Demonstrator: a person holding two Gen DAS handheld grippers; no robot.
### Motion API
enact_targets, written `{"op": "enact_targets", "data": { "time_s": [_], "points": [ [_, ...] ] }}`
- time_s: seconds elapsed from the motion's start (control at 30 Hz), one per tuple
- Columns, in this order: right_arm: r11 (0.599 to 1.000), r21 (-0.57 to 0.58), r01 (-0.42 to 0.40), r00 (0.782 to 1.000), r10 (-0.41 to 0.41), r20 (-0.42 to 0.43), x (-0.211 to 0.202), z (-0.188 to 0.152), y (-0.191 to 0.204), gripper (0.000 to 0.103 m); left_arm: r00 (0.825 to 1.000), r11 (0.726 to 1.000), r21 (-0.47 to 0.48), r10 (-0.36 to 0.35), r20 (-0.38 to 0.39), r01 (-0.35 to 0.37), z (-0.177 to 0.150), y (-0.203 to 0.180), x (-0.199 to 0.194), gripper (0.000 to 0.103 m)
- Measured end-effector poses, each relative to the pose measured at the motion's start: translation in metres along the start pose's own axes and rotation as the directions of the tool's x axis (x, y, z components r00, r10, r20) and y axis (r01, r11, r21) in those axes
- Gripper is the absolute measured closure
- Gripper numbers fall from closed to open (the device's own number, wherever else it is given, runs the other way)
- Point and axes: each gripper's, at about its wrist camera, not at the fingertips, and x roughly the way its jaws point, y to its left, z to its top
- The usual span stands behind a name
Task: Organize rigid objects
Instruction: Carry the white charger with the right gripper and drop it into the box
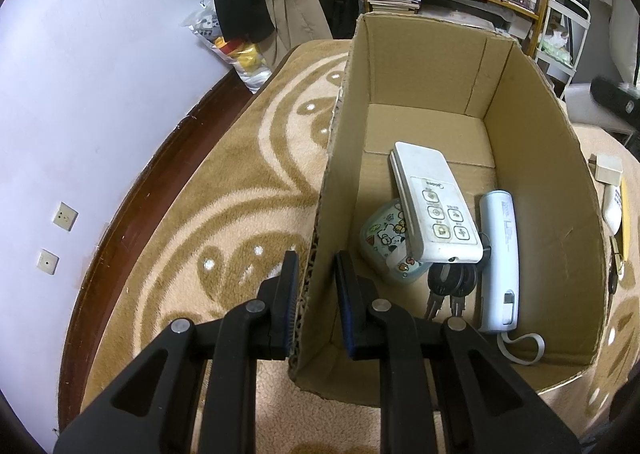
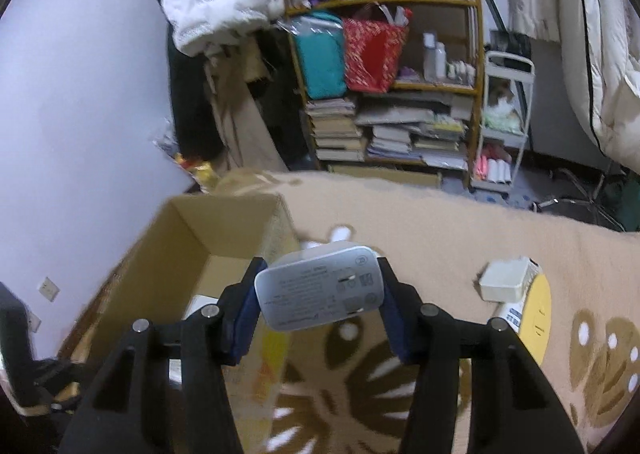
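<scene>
A cardboard box (image 1: 424,66) stands on the patterned blanket. My left gripper (image 1: 317,266) straddles its left wall, one finger outside and one inside, with the jaws close to the cardboard. Inside lie a white remote (image 1: 434,202), a small cartoon-printed case (image 1: 386,242), black keys (image 1: 452,286) and a pale blue stick-shaped device (image 1: 500,262). My right gripper (image 2: 320,286) is shut on a white charger block (image 2: 320,290), held in the air just right of the box (image 2: 192,250).
To the right of the box, a small white box (image 2: 504,282), a white bottle (image 2: 510,314) and a yellow round item (image 2: 538,318) lie on the blanket (image 2: 440,222). A cluttered bookshelf (image 2: 384,94) and a purple wall (image 1: 80,94) lie beyond.
</scene>
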Motion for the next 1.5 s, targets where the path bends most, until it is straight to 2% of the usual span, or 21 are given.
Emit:
{"op": "enact_targets", "data": {
  "time_s": [0.1,0.37,0.53,0.77,0.97,1.07,1.17,1.23,1.27,1.37,1.5],
  "points": [
    [1.0,-0.015,-0.013,0.999,0.013,0.039,-0.014,0.004,0.012,0.046,1.0,1.0,0.0,-0.002,-0.001,0.002,0.0,0.0,0.0,0.085],
    [0.988,-0.018,-0.154,0.986,0.155,0.069,-0.038,0.008,0.034,0.046,1.0,1.0,0.002,0.001,0.001,-0.001,0.0,0.0,0.0,0.085],
    [0.978,-0.041,-0.206,0.977,0.208,0.043,-0.035,0.0,0.045,0.046,1.0,1.0,0.004,0.004,0.0,-0.004,-0.001,0.0,0.0,0.085],
    [0.97,-0.038,-0.241,0.97,0.24,-0.028,-0.018,-0.018,0.051,0.046,1.0,1.0,0.006,0.005,0.001,-0.005,0.0,0.0,0.0,0.085],
    [0.97,-0.052,-0.239,0.97,0.235,-0.066,-0.01,-0.026,0.054,0.046,1.0,1.0,0.005,0.004,0.001,-0.004,-0.001,0.0,0.0,0.085],
    [0.977,-0.097,-0.188,0.981,0.181,-0.069,-0.007,-0.029,0.057,0.047,1.0,1.0,0.007,0.002,0.002,-0.002,-0.001,0.0,-0.001,0.085],
    [0.976,-0.082,-0.204,0.977,0.197,-0.079,-0.005,-0.029,0.055,0.048,1.0,1.0,0.005,-0.003,0.003,0.003,-0.001,0.0,-0.001,0.085],
    [0.976,-0.084,-0.202,0.979,0.198,-0.056,-0.009,-0.026,0.054,0.051,1.0,1.0,0.006,-0.001,0.002,0.001,-0.002,0.0,0.0,0.084],
    [0.976,-0.096,-0.194,0.981,0.191,-0.043,-0.011,-0.024,0.055,0.051,1.0,1.0,0.006,-0.014,0.0,0.014,-0.002,0.0,0.0,0.085],
    [0.978,-0.13,-0.162,0.987,0.163,0.0,-0.022,-0.018,0.055,0.051,1.0,1.0,0.013,0.008,0.001,-0.008,-0.002,-0.001,0.001,0.085],
    [0.985,-0.122,-0.125,0.991,0.131,0.04,-0.026,-0.006,0.042,0.05,1.0,1.0,0.014,0.011,0.002,-0.011,-0.002,-0.002,0.001,0.085]
  ]
}}
